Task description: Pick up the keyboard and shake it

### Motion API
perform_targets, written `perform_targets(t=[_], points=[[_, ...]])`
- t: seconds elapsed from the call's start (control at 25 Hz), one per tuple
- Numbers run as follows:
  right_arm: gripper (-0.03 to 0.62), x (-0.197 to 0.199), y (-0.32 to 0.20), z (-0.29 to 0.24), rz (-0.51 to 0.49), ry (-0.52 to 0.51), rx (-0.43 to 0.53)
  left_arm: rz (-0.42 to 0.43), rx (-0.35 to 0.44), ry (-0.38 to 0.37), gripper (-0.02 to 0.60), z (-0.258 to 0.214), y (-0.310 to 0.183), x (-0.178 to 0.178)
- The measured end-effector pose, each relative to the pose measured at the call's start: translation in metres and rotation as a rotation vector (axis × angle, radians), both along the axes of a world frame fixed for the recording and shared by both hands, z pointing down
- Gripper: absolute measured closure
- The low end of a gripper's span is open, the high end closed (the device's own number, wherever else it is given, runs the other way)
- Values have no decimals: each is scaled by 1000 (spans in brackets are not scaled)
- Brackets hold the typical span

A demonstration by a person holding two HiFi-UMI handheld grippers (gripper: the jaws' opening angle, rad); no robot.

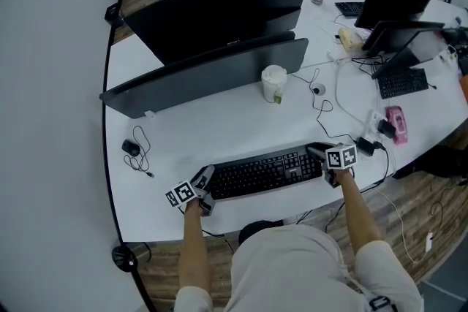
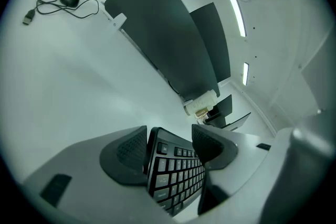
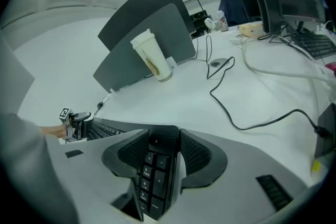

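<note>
keyboard (image 1: 259,172): along the front edge of the surface (image 1: 219,128), on the near side of the cup (image 1: 274,83)
left claw (image 1: 205,188): spread around the keyboard end lying near-left of the cup, one pad clear of the keys
right claw (image 1: 322,163): pinching the numpad end, near-right of the cup
mouse (image 1: 130,147): well left of the cup, cable loose

Paper cup (image 1: 273,84) just beside grey divider (image 1: 212,77), corded mouse (image 1: 131,148) well apart
</note>
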State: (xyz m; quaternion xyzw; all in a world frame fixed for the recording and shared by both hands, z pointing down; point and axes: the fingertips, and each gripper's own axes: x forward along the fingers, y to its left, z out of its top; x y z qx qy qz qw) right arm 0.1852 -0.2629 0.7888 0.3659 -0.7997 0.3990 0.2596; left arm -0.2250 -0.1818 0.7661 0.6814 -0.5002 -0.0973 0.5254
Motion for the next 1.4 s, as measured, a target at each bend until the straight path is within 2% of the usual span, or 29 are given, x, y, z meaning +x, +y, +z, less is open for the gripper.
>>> perform_targets(t=[0.12, 0.36, 0.52, 0.64, 0.8, 0.96, 1.08, 1.24, 1.4], points=[[378, 0, -7, -9, 30, -19, 38, -20, 49, 39, 321, -8, -4, -1], [378, -5, -12, -23, 32, -55, 121, -7, 51, 82, 323, -7, 0, 0], [378, -6, -14, -34, 29, -91, 163, 61, 79, 108, 325, -13, 5, 5], [378, -9, -13, -44, -1, -101, 195, 125, 115, 97, 333, -22, 9, 10], [382, -13, -10, -55, -80, -111, 225, 243, 146, 36, 339, -31, 14, 19], [381, -13, -7, -68, -129, -102, 260, 341, 186, -81, 341, -38, 17, 25], [381, -16, -5, -76, -173, -78, 293, 368, 232, -157, 341, -47, 15, 22], [379, -12, 4, -83, -212, -39, 340, 397, 298, -203, 341, -56, 21, 29], [378, -12, 18, -88, -204, -8, 398, 376, 377, -281, 339, -70, 28, 26]])
